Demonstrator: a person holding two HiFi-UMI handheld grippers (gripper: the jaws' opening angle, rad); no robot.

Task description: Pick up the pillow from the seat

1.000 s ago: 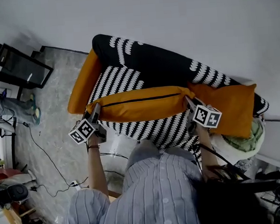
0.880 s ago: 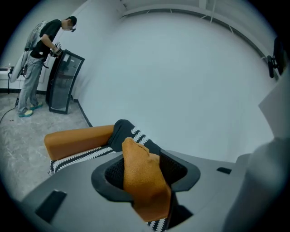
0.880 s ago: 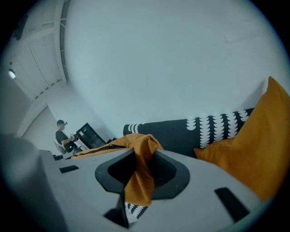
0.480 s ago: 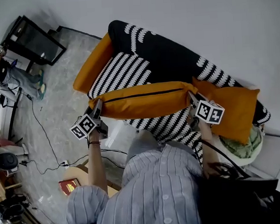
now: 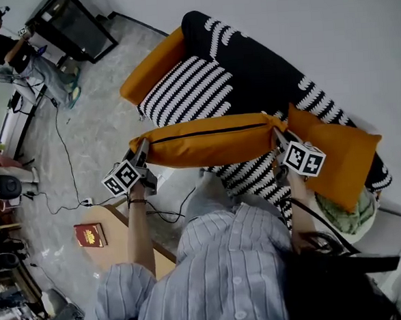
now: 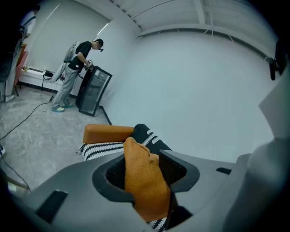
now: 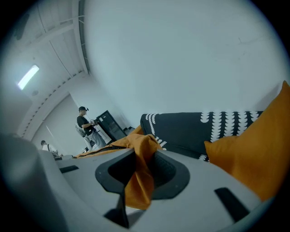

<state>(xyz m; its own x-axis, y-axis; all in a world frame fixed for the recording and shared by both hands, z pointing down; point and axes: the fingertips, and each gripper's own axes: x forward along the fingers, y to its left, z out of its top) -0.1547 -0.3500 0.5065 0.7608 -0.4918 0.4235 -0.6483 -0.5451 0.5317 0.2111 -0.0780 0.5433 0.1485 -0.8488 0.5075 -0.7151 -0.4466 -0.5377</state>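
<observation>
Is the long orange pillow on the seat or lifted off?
Lifted: the pillow hangs between the left gripper, whose jaws just closed tighter on one end, and the right gripper clamping the other.

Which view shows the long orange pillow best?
The head view: the whole long orange fabric pillow shows end to end, black zipper included. The left gripper view and the right gripper view each show only one bunched corner, close up.

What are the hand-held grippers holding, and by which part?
The orange pillow: left hand-held gripper, jaws just closing, pinches its left end; right hand-held gripper its right end.
</observation>
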